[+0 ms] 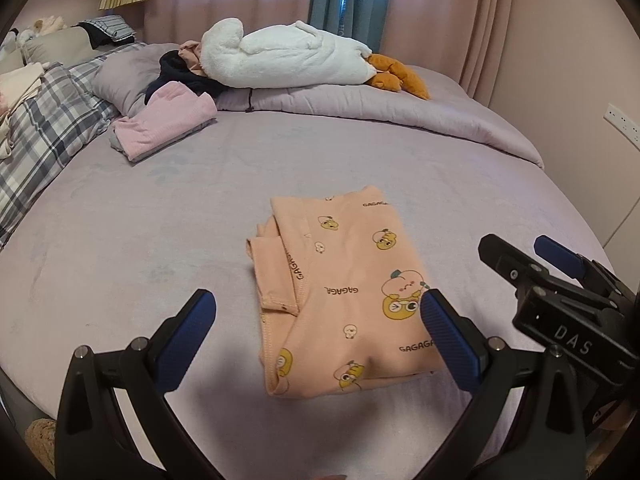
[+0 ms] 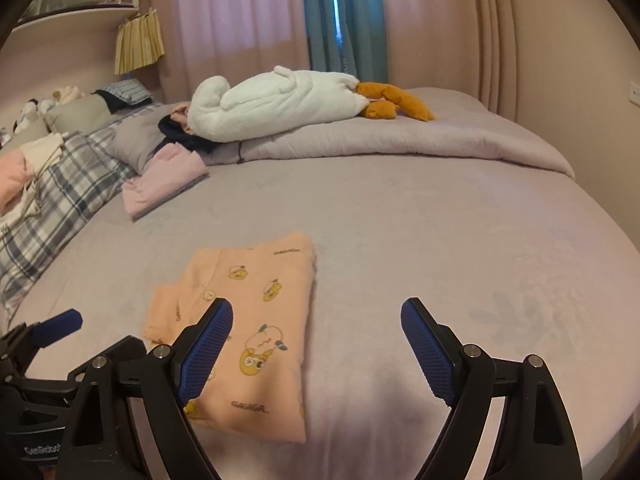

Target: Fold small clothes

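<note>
the peach cartoon-print garment [image 1: 344,292] is seen folded on the bed [image 1: 120,240], both grippers' fingers [image 1: 188,340] released, nothing grasped.

The folded peach cotton garment printed with cartoon characters [image 1: 344,292] lies flat on the lilac fleece bedsheet [image 1: 440,184], near its front edge. At ten o'clock from it, well apart, rests a folded pink ribbed garment [image 1: 164,128]. At twelve o'clock, far back, a white plush goose with orange feet [image 1: 288,56] lies on a rolled lilac quilt [image 1: 380,108]. At nine o'clock, along the bed's side, lies a grey plaid pillow [image 1: 44,128].
</note>
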The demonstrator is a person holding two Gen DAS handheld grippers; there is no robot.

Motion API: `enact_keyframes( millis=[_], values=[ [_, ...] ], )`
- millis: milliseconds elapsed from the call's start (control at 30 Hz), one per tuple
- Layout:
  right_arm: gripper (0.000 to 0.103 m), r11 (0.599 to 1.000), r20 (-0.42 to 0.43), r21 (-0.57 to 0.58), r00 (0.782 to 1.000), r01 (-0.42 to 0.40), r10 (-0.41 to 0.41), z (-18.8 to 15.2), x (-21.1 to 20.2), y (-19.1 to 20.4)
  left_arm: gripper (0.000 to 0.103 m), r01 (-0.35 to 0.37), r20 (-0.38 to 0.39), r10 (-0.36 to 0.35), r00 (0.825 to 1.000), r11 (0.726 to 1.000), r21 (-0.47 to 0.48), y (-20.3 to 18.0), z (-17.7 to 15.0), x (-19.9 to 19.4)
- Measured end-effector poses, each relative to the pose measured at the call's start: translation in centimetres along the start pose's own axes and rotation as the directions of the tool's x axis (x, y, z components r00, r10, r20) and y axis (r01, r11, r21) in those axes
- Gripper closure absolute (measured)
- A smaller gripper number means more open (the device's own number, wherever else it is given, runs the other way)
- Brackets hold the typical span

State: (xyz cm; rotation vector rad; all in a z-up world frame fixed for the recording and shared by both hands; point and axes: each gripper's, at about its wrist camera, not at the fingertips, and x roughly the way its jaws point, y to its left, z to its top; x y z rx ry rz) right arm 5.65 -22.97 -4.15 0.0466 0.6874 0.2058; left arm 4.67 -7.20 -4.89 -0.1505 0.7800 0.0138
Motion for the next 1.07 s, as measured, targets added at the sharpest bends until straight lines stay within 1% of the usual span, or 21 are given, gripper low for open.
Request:
enact_keyframes(
  millis=[233,733,833,1067],
  values=[
    [0.017,0.999,0.015,0.032,0.999,0.030,-0.031,0.0,-0.6,-1.1,0.001,0.014,-0.001,-0.014,1.000,1.000,-0.005,-0.3,0.0,-0.2],
    [0.016,0.994,0.018,0.071,0.996,0.088,-0.090,0.0,-1.1,-2.4,0.001,0.001,-0.006,-0.002,1.000,1.000,-0.025,0.3,0.1,-0.2],
    [0.016,0.994,0.018,0.072,0.996,0.086,-0.088,0.0,-1.1,-2.3,0.001,-0.006,-0.009,0.005,1.000,0.999,-0.034,0.7,0.1,-0.1],
    [0.016,0.998,0.013,0.034,0.999,0.050,-0.050,0.0,-0.8,-1.0,0.001,-0.014,-0.009,0.014,1.000,0.999,-0.050,1.5,0.1,0.0]
  ],
)
